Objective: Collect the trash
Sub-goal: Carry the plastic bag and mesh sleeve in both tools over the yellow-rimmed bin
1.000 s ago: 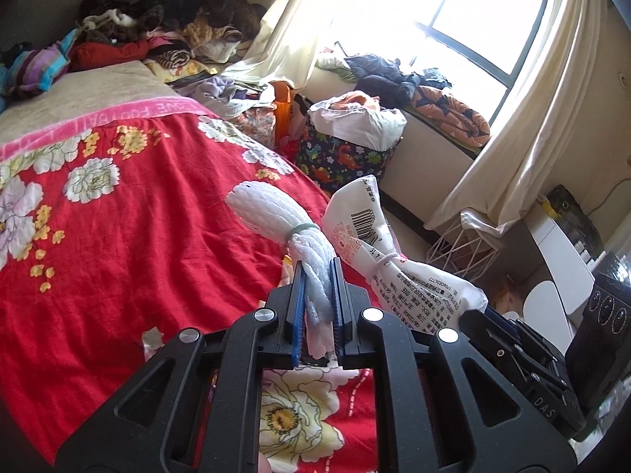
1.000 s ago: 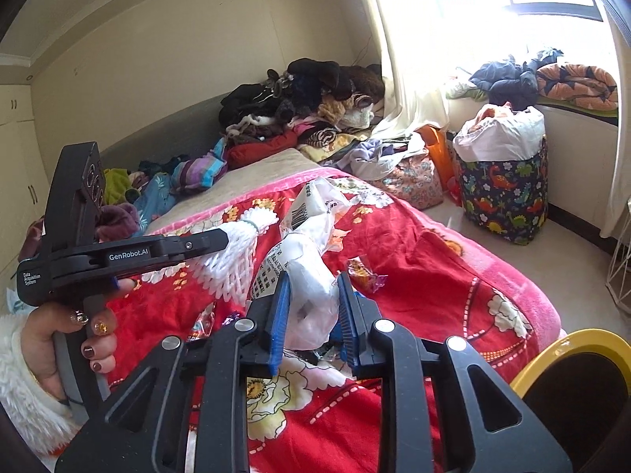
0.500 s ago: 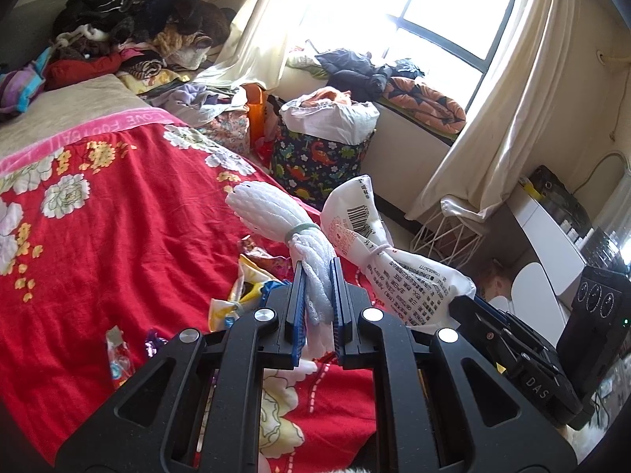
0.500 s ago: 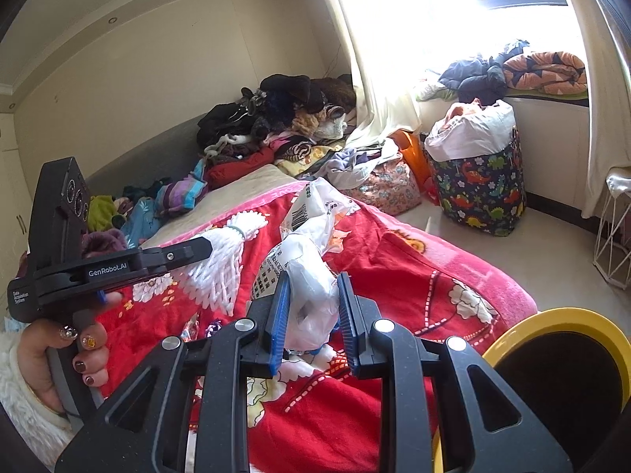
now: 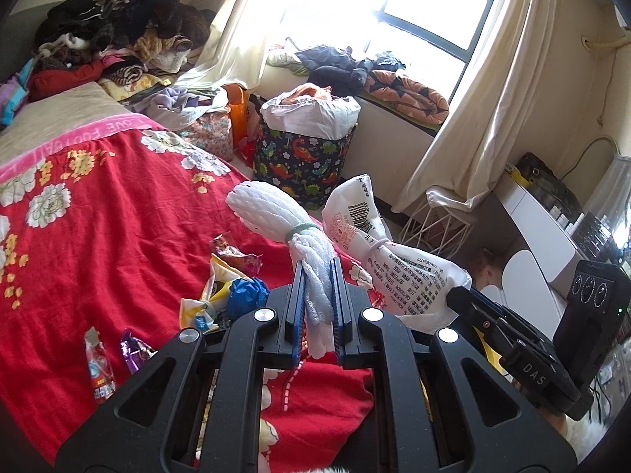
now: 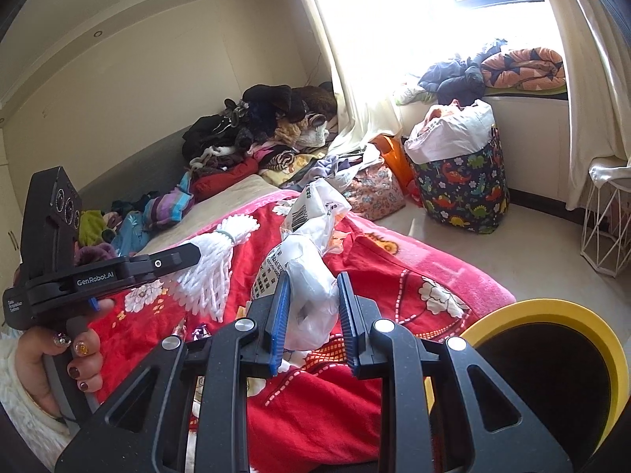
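Observation:
My left gripper (image 5: pixel 315 272) is shut on a white foam net sleeve (image 5: pixel 272 205), held above the red bed. It shows from the side in the right wrist view (image 6: pixel 221 256). My right gripper (image 6: pixel 311 291) is shut on a white printed plastic bag (image 6: pixel 305 276), also seen in the left wrist view (image 5: pixel 378 244). Several snack wrappers (image 5: pixel 224 287) lie on the red blanket (image 5: pixel 98 236) below the left gripper. A yellow-rimmed black bin (image 6: pixel 552 374) stands at the lower right by the bed edge.
A dinosaur-print hamper (image 6: pixel 461 185) full of clothes stands on the floor by the window. Piled clothes (image 6: pixel 260 126) fill the head of the bed. A white wire stool (image 6: pixel 607 228) stands at the right. A white desk (image 5: pixel 544 232) is at the far right.
Both grippers have pulled back and up from the bed with their loads. The wrappers have come into the left wrist view. The bin shows larger in the right wrist view.

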Tool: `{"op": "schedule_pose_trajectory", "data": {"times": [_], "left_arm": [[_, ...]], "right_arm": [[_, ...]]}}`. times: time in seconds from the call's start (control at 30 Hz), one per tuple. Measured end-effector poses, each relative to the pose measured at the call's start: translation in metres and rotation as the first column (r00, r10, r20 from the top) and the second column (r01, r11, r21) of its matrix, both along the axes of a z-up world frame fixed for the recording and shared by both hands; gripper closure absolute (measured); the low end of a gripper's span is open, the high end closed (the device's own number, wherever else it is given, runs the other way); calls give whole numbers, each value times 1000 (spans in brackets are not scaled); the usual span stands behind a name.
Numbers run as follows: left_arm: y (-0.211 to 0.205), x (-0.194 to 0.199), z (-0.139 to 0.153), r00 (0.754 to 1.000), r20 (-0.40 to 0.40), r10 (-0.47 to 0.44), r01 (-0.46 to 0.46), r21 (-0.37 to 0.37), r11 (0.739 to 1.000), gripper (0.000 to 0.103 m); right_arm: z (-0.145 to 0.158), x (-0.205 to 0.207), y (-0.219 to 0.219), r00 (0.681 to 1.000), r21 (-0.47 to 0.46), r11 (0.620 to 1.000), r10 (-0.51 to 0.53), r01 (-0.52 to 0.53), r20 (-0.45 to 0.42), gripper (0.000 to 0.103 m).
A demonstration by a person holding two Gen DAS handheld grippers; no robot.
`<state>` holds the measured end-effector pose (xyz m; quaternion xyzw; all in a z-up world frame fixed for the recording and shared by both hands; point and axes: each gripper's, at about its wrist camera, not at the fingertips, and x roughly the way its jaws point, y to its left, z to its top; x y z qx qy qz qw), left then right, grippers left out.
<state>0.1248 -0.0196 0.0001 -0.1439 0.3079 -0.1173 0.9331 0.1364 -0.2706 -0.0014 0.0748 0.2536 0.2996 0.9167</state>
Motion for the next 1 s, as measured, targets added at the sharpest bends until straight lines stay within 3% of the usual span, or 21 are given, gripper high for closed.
{"op": "schedule_pose_trajectory", "data": {"times": [1.0], "left_arm": [[-60, 5, 2, 989, 11, -145, 144, 13, 989, 96]], "right_arm": [[-4, -21, -66, 985, 9, 985, -170, 170, -12, 80]]}}
